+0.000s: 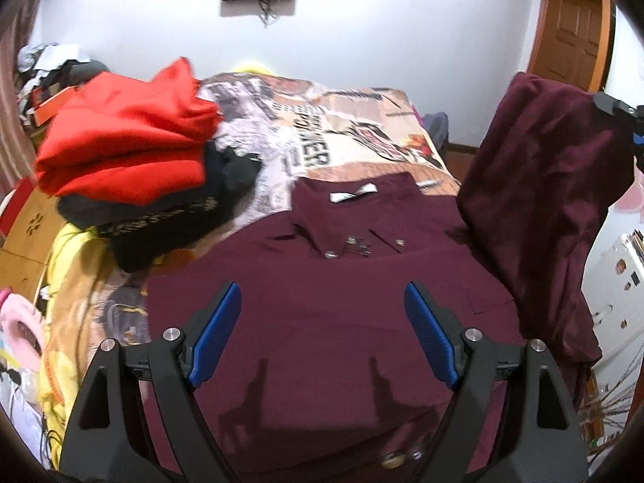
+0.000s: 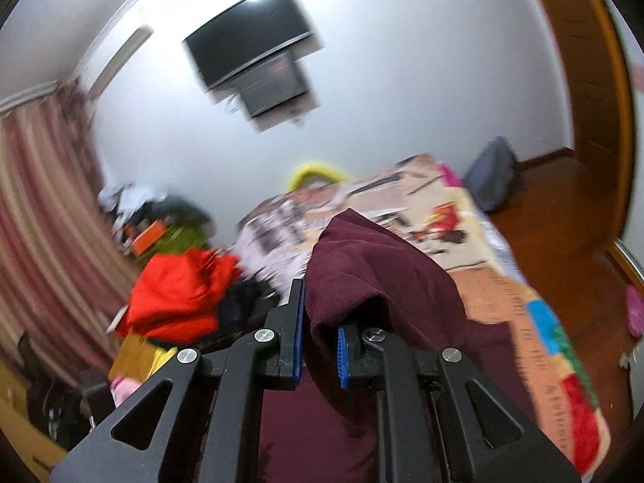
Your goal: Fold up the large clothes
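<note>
A maroon shirt (image 1: 322, 322) lies spread on the bed, collar and white label at the far end. My left gripper (image 1: 322, 306) is open and empty, hovering just above the shirt's body. My right gripper (image 2: 320, 314) is shut on a fold of the maroon shirt (image 2: 370, 265) and holds it lifted. In the left wrist view that raised side of the shirt (image 1: 539, 185) hangs at the right, with the right gripper (image 1: 620, 110) at its top edge.
A stack of folded red and black clothes (image 1: 133, 153) sits on the bed's left side, also in the right wrist view (image 2: 177, 298). The patterned bedspread (image 1: 354, 129) extends to the far wall. A door (image 1: 571, 28) and wooden floor (image 2: 563, 233) lie to the right.
</note>
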The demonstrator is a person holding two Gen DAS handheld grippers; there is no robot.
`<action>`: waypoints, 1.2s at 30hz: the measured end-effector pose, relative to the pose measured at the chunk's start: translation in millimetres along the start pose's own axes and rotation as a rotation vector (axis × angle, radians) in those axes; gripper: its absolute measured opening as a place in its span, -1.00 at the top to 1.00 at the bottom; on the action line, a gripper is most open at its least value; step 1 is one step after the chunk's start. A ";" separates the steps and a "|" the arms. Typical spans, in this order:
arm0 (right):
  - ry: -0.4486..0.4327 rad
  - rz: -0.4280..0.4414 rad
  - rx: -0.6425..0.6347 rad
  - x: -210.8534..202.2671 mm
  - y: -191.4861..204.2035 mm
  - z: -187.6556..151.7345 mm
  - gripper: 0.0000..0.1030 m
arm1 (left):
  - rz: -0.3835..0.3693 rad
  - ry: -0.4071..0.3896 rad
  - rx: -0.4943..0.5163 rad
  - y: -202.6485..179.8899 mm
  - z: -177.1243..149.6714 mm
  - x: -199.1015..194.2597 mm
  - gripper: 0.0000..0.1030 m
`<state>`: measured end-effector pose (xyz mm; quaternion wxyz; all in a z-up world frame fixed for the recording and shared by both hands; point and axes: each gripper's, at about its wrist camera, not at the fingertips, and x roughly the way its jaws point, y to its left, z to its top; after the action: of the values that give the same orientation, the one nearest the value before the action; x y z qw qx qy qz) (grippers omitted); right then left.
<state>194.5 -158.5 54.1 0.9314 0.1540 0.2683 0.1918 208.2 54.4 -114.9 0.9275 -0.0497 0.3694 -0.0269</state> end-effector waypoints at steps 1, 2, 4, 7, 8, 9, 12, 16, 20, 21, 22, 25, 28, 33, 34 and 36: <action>0.024 0.018 -0.014 9.4 8.4 -3.7 0.78 | 0.007 -0.007 -0.009 7.0 -1.5 -4.3 -0.60; 0.063 0.047 -0.030 22.1 20.1 -8.5 0.78 | 0.018 -0.015 -0.023 16.6 -3.1 -9.2 -0.60; 0.142 0.095 -0.047 46.0 36.4 -18.8 0.78 | 0.036 -0.025 -0.041 29.4 -6.1 -14.8 -0.60; 0.270 0.144 -0.059 85.6 57.9 -39.1 0.78 | 0.072 -0.033 -0.073 51.2 -11.0 -22.0 -0.61; 0.326 0.154 -0.071 102.7 66.3 -50.9 0.78 | 0.085 -0.034 -0.090 59.5 -13.2 -24.3 -0.61; 0.361 0.157 -0.080 112.1 70.5 -60.6 0.78 | 0.094 -0.033 -0.105 66.2 -15.3 -26.3 -0.61; 0.498 0.147 -0.134 144.6 84.3 -98.8 0.78 | 0.115 -0.027 -0.144 85.2 -23.4 -30.6 -0.61; 0.638 0.121 -0.199 164.8 89.4 -142.0 0.77 | 0.162 -0.006 -0.147 98.8 -35.2 -31.4 -0.61; 0.716 0.103 -0.214 163.1 89.2 -166.7 0.70 | 0.177 0.015 -0.150 105.2 -44.3 -28.3 -0.61; 0.729 0.100 -0.201 162.0 85.3 -169.7 0.70 | 0.179 0.016 -0.149 106.0 -45.2 -28.3 -0.61; 0.745 0.099 -0.191 161.1 83.7 -171.8 0.70 | 0.183 0.018 -0.147 106.1 -45.4 -27.7 -0.61; 0.807 0.110 -0.177 158.8 80.6 -169.3 0.63 | 0.183 0.019 -0.141 103.2 -45.1 -26.8 -0.61; 0.844 0.130 -0.195 144.8 78.2 -164.0 0.57 | 0.179 0.014 -0.129 97.7 -42.1 -27.3 -0.61; 0.788 0.134 -0.238 116.2 72.0 -149.9 0.54 | 0.173 0.005 -0.079 80.0 -34.9 -26.2 -0.61; 0.755 0.119 -0.237 107.6 66.9 -143.6 0.54 | 0.172 0.003 -0.067 75.4 -33.2 -25.6 -0.61; 0.698 0.089 -0.231 95.5 58.2 -132.2 0.54 | 0.169 0.003 -0.039 65.3 -29.9 -23.4 -0.61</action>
<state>179.3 -40.9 -72.2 0.7858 -0.0153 0.5394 0.3022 171.5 119.1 -127.9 0.9248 -0.0365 0.3742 0.0585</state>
